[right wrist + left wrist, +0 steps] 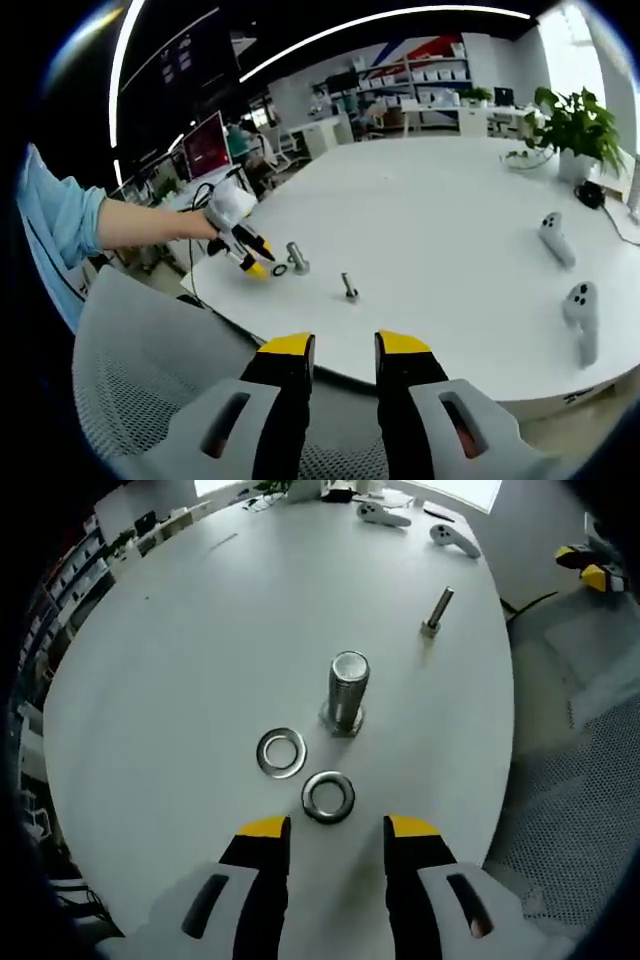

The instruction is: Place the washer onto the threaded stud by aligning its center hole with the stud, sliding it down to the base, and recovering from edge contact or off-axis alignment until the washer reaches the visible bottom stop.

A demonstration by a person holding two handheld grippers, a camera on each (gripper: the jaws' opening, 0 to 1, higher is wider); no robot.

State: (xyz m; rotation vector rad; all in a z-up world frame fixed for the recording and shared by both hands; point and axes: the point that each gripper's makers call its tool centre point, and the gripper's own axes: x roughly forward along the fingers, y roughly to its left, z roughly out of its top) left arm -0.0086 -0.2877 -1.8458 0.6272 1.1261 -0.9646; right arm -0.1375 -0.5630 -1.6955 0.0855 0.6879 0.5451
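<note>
- Left gripper view: left gripper (pixel 337 829) at 6 o'clock, yellow-tipped jaws apart with nothing between them, hovering over a white table (pixel 190 650).
- Near washer (pixel 328 796) flat on the table just beyond the jaw tips, at about 12 o'clock from them (not touched by either jaw).
- Second washer (pixel 281 752) flat at 10 o'clock of the first, just beside it, apart.
- Large threaded stud (pixel 346 692) upright on its base at 1 o'clock of the near washer, bare of any washer.
- Smaller bolt (pixel 436 611) upright and leaning at 1 o'clock of the stud, well apart.
- Two white controllers (pixel 455 540) near the far table edge.
- Right gripper view: right gripper (pixel 344 346) at 6 o'clock, jaws spread and empty, over a mesh chair back (pixel 140 370), well short of the table.
- Left gripper seen at 9 o'clock, held by a hand (pixel 205 222) with a light-blue sleeve (pixel 58 225), pointed at the stud.
- Potted plant (pixel 572 128) at 2 o'clock.
</note>
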